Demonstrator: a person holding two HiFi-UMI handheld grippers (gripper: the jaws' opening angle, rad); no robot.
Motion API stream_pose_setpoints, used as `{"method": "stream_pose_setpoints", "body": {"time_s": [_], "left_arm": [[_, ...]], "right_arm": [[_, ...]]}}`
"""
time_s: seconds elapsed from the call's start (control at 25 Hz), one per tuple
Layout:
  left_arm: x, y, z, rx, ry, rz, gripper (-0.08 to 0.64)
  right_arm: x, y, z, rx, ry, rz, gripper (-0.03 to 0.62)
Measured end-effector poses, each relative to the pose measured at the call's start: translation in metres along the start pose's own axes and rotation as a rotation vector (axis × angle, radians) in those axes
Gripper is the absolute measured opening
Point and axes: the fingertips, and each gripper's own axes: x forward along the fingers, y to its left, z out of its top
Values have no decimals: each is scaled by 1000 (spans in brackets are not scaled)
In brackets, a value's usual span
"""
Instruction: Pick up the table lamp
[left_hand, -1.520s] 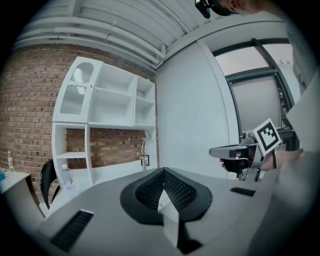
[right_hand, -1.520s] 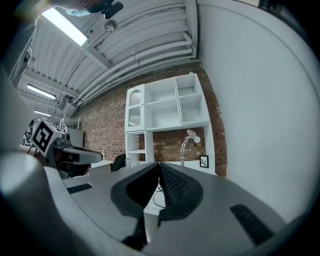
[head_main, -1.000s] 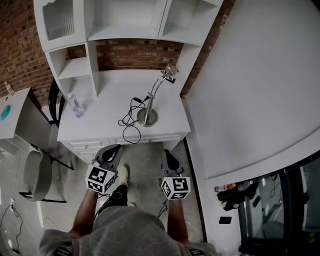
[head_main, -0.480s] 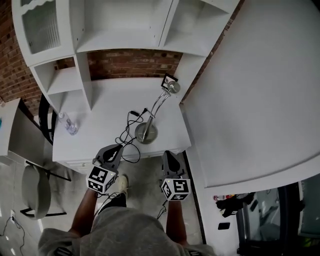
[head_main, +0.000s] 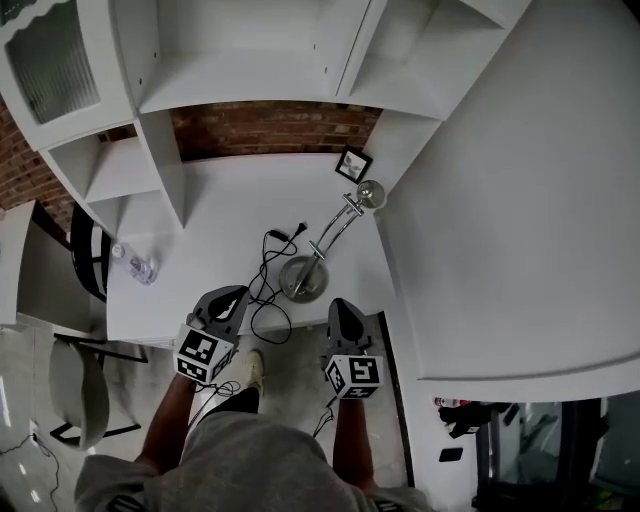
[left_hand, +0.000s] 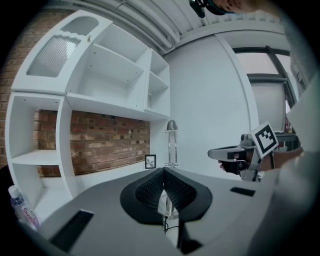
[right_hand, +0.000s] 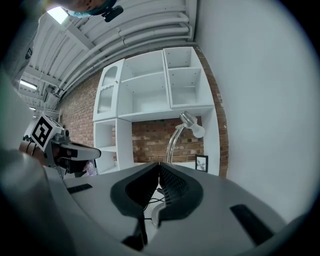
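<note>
The table lamp (head_main: 303, 278) stands on the white desk (head_main: 220, 220) near its front right. It has a round metal base, a curved chrome arm and a small head (head_main: 370, 192). Its black cable (head_main: 262, 300) lies looped to the left of the base. My left gripper (head_main: 234, 295) hovers at the desk's front edge, left of the base, shut on nothing. My right gripper (head_main: 339, 306) sits just right of the base at the same edge, also shut and empty. The lamp (left_hand: 171, 142) rises straight ahead in the left gripper view. Its head (right_hand: 193, 123) shows in the right gripper view.
A water bottle (head_main: 140, 266) lies at the desk's left. A small framed picture (head_main: 353, 163) leans at the back right. White hutch shelves (head_main: 240, 80) rise over the desk against a brick wall. A white panel (head_main: 500, 200) flanks the right side, and a chair (head_main: 78, 380) stands at the left.
Both grippers have moved forward from over the floor to the desk's front edge. The lamp and desk now lie closer in the head view.
</note>
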Motion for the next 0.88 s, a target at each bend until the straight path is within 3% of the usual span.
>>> {"method": "stream_pose_setpoints", "body": {"time_s": [0.68,0.88], "left_arm": [[86,48,-29,-20,80,-113,3],[101,58,-35,-33,101,-132,3]], "right_arm": [[78,-20,-41,60,50,-54,23],[91,-15,-50,74,36,-6,23]]}}
